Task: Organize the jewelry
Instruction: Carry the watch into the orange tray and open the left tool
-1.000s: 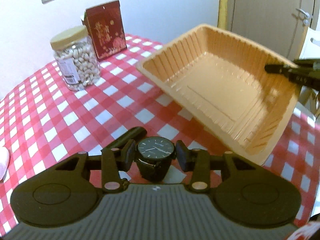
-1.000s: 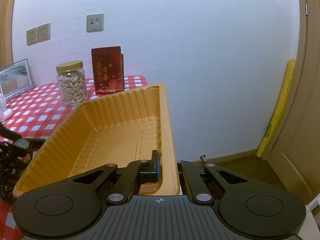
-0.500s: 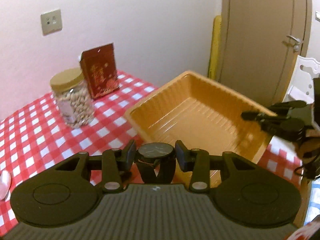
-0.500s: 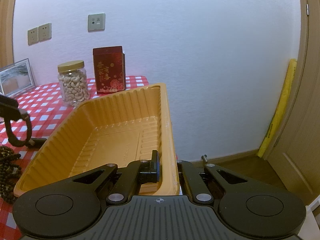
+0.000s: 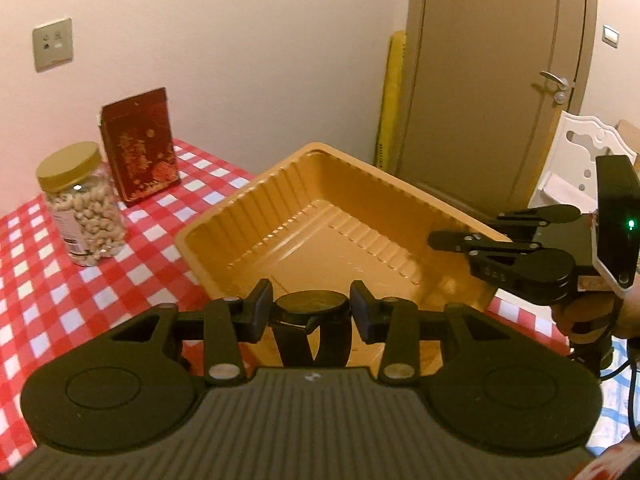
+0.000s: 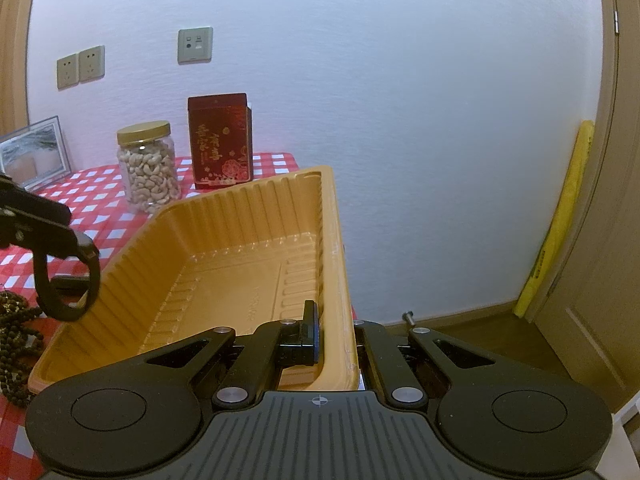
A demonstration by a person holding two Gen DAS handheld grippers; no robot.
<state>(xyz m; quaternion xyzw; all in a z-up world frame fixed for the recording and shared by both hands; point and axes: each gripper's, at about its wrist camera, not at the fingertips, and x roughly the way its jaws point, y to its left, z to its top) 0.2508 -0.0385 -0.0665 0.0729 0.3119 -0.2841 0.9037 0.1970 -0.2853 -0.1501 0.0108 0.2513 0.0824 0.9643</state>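
Here, left gripper (image 5: 312, 310) clamped on a black watch (image 5: 311, 303), strap hanging below the pads, held just above the near rim of the tray (image 5: 320, 236). Right gripper (image 6: 334, 332) pinched shut on the tray's side wall, tray tilted over the red checked table (image 5: 48, 280). Dark beads (image 6: 16, 344) on the cloth beside the tray. Nut jar (image 5: 82, 204) and red box (image 5: 138, 146) near the wall.

- Left gripper (image 5: 312, 312), clamped on the black watch (image 5: 314, 304), has risen off the checkered tablecloth (image 5: 48, 280).
- It has carried the watch from beside the orange tray (image 5: 320, 216) to its near rim.
- Strap now hangs free.
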